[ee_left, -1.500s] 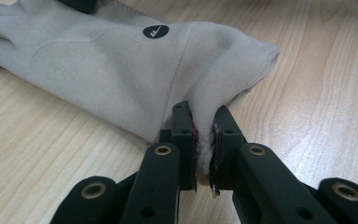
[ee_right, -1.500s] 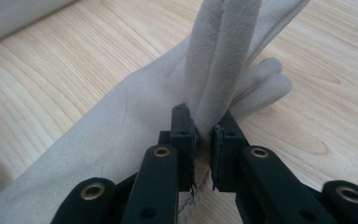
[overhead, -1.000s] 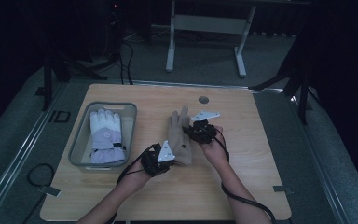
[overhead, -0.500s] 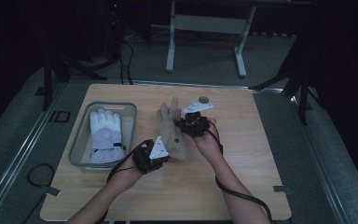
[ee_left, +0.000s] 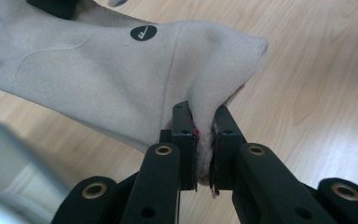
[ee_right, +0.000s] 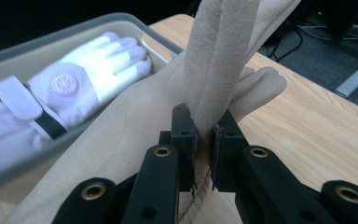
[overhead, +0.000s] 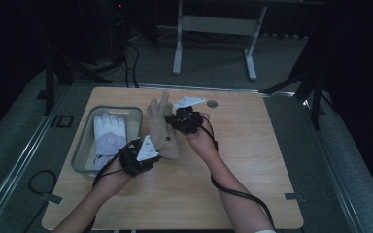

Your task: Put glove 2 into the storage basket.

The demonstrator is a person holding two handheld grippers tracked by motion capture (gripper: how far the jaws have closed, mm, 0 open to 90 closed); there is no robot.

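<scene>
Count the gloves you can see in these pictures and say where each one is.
2. A beige glove is held between the left gripper and right gripper; a white glove lies in the grey bin. More may lie underneath.

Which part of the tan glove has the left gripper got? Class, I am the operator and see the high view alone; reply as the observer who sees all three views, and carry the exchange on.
Observer: The left gripper is shut on a corner of the cuff end of the tan glove, with the cloth bunched between its jaws.
Operator: And where does the right gripper grip?
Observer: The right gripper is clamped on two of the glove's fingers, which rise straight up from its jaws.
Operator: Is there any mark on the glove?
Observer: Yes, a small round black logo sits near the cuff.
</scene>
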